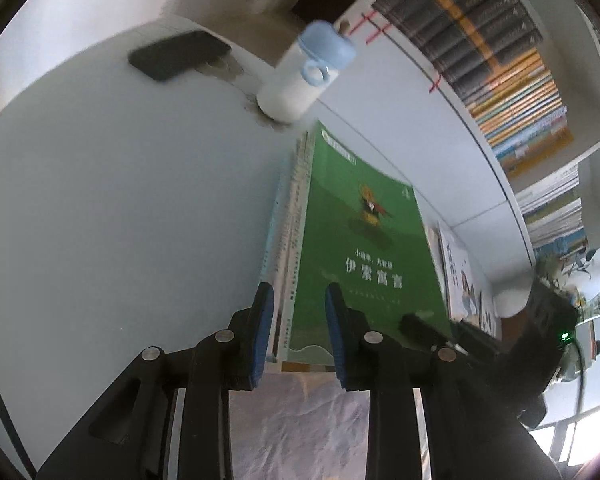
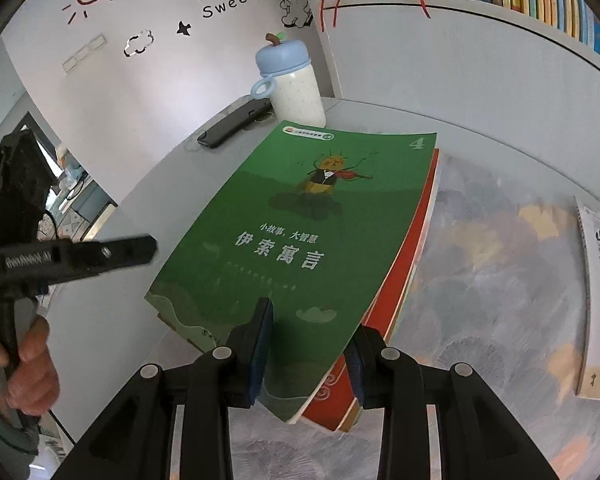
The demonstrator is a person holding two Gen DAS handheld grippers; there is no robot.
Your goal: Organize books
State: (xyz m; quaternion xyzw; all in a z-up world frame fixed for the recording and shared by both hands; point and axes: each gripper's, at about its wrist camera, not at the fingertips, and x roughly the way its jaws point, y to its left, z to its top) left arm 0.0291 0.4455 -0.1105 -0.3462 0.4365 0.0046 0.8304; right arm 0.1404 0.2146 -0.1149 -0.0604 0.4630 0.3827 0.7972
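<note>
Blue-padded right gripper [image 2: 308, 344] clamps glossy green book [image 2: 296, 224].

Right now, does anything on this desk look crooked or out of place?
Yes. The green book sits skewed on the stack: the red book beneath sticks out along its right edge. A white book lies apart, to the right.

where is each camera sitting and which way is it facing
Left wrist: rides the left claw, looking down its fingers along the spine side of the book stack, green book on top; own fingers show, and the right claw's black body at right.
Right wrist: rides the right claw, facing the stack's near edge; own fingers, left claw and hand show.
Shared: green book, blue-lidded bottle, black phone, bookshelf.
</note>
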